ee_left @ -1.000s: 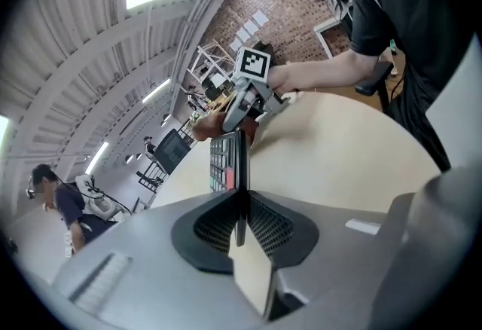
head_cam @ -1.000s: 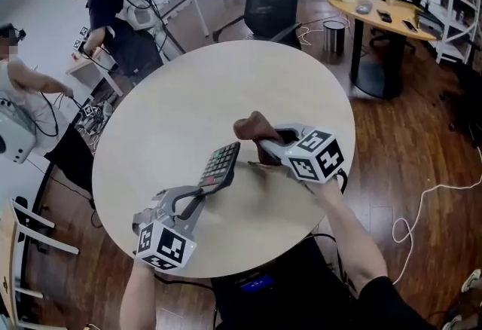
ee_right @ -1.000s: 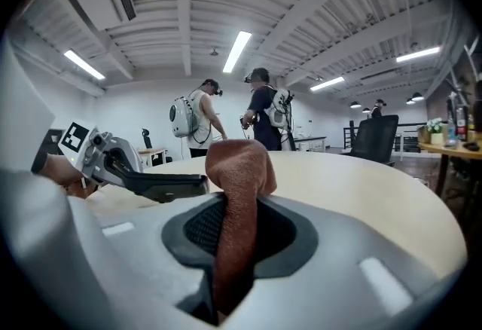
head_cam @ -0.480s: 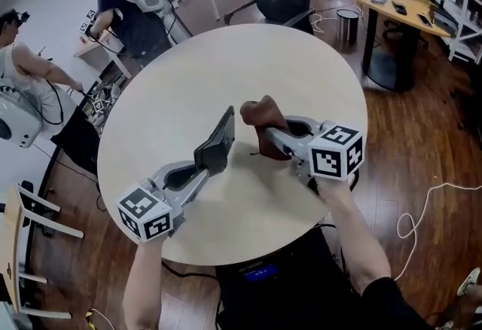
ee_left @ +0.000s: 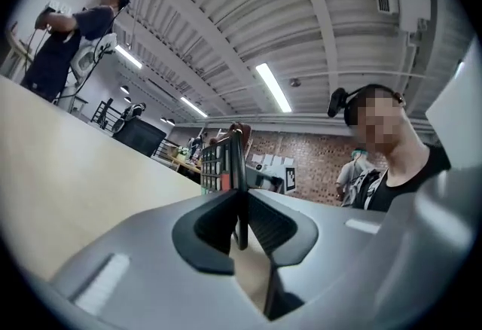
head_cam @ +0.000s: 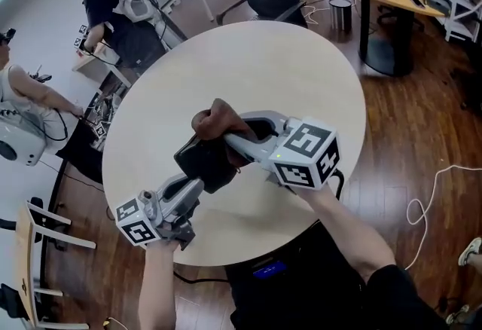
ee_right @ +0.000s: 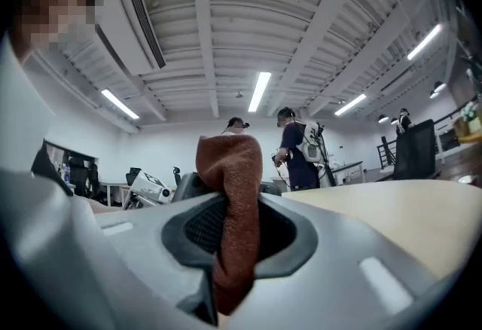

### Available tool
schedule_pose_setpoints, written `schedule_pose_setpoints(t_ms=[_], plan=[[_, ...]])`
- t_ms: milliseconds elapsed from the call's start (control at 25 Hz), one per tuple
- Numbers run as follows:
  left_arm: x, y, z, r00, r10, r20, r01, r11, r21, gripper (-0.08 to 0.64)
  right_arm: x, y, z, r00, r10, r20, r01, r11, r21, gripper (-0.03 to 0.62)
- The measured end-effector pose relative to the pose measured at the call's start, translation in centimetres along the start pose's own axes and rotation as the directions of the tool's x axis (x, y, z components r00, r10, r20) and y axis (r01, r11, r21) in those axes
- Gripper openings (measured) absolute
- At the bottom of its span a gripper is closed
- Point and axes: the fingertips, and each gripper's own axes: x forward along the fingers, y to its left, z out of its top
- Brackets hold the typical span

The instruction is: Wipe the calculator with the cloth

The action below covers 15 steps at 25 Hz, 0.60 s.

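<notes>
So right now both tools are up off the table [head_cam: 248,65], nothing resting on it. The left gripper [ee_left: 241,209] is clamped hard on the calculator [head_cam: 205,164], pinching it by its near end. In the left gripper view you see it edge-on, keys facing off to the left. From the head view it's mostly the dark back that shows. The right gripper [ee_right: 235,224] is squeezed onto the cloth [head_cam: 215,119], a brown wad sticking out past the jaws. It sits right at the calculator's far end, just above it. Looks like it's touching, but I can't say for sure.

What I'd worry about:

- The calculator is only held by one thin end. Push the cloth against the far end and that's a lot of leverage, so it could swivel in the jaws or pop out and drop onto the table.
- The cloth is bunched up, so only a small bit sticks out. Lean in too much and the hard jaw tips could scrape the case instead of the fabric.
- With the back facing up, it'd be easy to wipe only that side and miss the keys.
- Pressing on the keys could snag the cloth.
</notes>
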Motion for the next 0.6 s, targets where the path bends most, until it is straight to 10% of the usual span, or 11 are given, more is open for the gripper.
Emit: schedule_pose_setpoints(t_ms=[360,600], plan=[[-1.8,1.3,-0.5,0.995,-0.001,0.104,0.016,0.989,-0.145,0.046,-2.1,-6.1,-2.1,0.979,-0.195,-0.065,0.199,0.978,0.063,0.084],[-1.9,1.1,0.1,0.988,-0.030,0.149,0.058,0.981,-0.184,0.046,0.6,2.1,0.6,0.999,-0.004,-0.036,0.001,0.997,-0.082,0.084]])
